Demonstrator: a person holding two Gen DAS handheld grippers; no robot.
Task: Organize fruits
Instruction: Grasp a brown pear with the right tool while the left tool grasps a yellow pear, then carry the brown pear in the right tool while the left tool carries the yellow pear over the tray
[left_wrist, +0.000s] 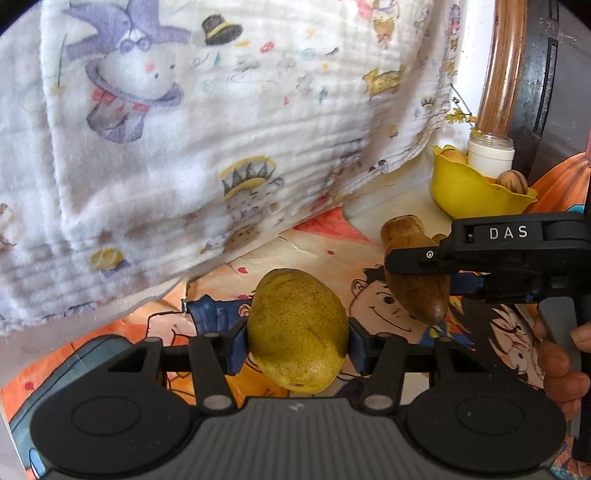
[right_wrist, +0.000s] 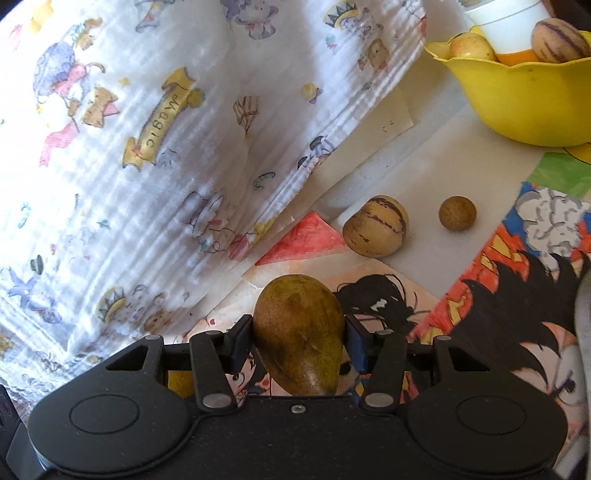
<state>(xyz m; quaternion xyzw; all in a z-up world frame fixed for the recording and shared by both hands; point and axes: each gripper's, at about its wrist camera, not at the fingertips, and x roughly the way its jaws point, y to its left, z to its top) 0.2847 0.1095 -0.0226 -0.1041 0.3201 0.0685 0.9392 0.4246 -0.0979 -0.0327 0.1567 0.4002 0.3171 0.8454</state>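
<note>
Cloth (right_wrist: 147, 147) fills the space left of and beyond both jaws, hiding what lies under it. Bowl (right_wrist: 524, 96) sits far right ahead — cut off at the edge. Left gripper (left_wrist: 297, 341) clamps a yellow pear (left_wrist: 297, 332); right gripper (right_wrist: 299, 341), level, clamps a brownish pear (right_wrist: 299, 332).

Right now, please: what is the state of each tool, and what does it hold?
Left tool: closed on the yellow-green pear.
Right tool: closed on the brownish-green pear.
</note>
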